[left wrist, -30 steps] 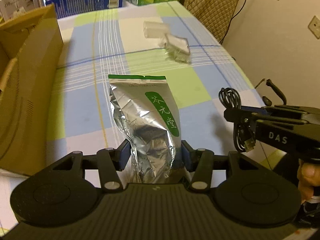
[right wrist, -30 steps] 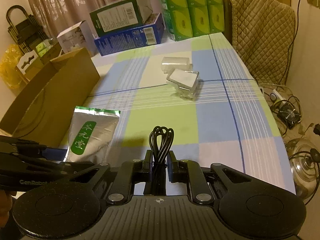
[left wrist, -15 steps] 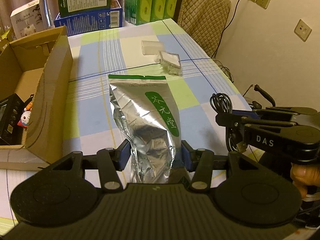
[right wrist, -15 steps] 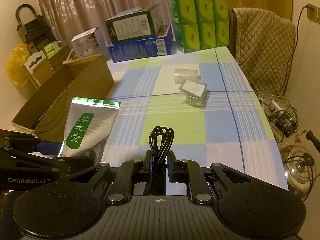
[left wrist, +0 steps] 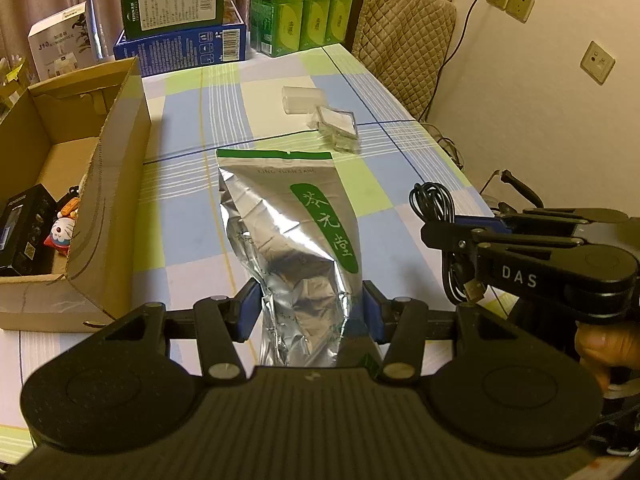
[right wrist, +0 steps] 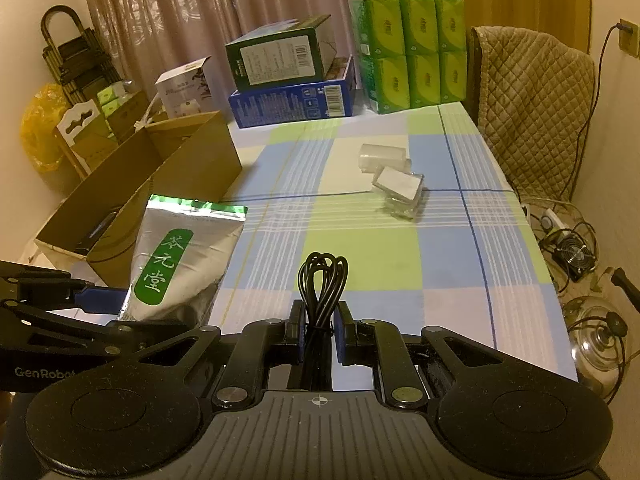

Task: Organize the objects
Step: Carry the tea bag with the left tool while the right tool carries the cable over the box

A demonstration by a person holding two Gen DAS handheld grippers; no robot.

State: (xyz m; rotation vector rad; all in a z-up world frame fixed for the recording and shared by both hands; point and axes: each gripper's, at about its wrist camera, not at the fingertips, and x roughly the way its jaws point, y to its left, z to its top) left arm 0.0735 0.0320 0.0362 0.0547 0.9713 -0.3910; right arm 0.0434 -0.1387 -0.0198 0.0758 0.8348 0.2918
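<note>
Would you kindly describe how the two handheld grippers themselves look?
Both the left gripper and the right gripper are matte black, with linkage arms on silver pivots, two round discs and blue finger pads. Side lettering reads "GenRobot" on the left, "DAS" on the right.

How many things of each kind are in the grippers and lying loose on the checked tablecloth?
Silver foil bags: 1, the tea bag in the left gripper.
Black cables: 1, the coiled cable in the right gripper.
Clear plastic boxes: 2, loose on the tablecloth.
Total: 4
</note>
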